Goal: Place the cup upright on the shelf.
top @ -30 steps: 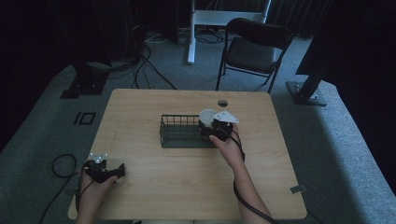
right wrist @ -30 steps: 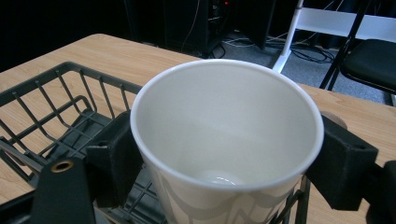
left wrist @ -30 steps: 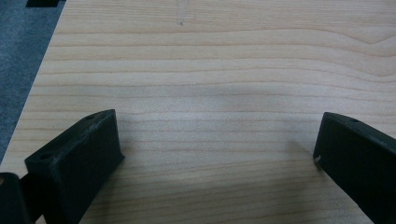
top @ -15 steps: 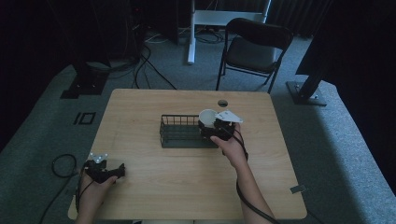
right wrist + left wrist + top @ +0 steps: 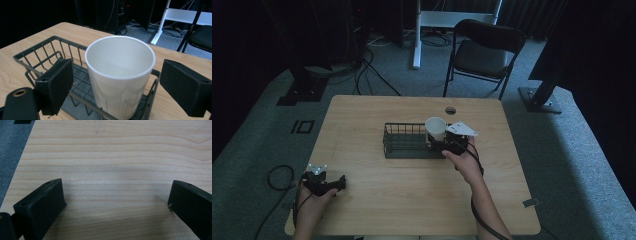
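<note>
Standing upright in the right end of a wire basket at the table's middle, a white cup sits between the right gripper's wide-apart jaws, untouched. The left gripper, also wide and empty, rests near the table's front left corner.

From above the near edge, one camera overlooks the whole table; each gripper camera sits close, sharing its tabletop.

Cup's base hidden behind the basket's near rim, possibly resting on its floor; both gripper views cutting jaws off at the bottom edge.
</note>
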### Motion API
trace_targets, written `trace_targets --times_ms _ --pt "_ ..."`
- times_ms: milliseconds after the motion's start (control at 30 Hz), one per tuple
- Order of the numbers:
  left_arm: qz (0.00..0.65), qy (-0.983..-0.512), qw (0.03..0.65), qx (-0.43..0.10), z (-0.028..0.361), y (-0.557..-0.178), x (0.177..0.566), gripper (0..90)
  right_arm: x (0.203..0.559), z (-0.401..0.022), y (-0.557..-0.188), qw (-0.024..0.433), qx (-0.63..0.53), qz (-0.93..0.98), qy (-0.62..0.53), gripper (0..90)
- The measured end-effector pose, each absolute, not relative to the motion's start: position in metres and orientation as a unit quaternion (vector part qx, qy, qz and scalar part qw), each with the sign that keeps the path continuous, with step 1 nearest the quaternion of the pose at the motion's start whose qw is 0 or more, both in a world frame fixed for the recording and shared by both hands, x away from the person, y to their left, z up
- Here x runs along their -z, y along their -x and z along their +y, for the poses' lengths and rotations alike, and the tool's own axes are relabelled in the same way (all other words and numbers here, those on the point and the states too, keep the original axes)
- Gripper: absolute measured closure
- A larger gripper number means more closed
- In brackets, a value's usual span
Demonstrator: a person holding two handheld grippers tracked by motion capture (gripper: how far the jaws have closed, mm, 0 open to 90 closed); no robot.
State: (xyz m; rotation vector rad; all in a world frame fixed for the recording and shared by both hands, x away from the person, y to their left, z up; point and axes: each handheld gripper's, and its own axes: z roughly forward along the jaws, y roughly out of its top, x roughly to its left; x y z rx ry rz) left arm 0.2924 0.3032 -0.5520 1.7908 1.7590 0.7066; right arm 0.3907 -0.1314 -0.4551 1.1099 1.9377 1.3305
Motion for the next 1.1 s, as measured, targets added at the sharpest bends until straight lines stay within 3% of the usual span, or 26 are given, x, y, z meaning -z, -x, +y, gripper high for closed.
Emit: trace_targets --times_ms 1100 --pt "0.651 -0.662 0.264 -0.262 0.303 -0.292 0.552 1.0 0.496 -0.188 -0.358 0.266 -0.469 0.725 -0.429 11.6"
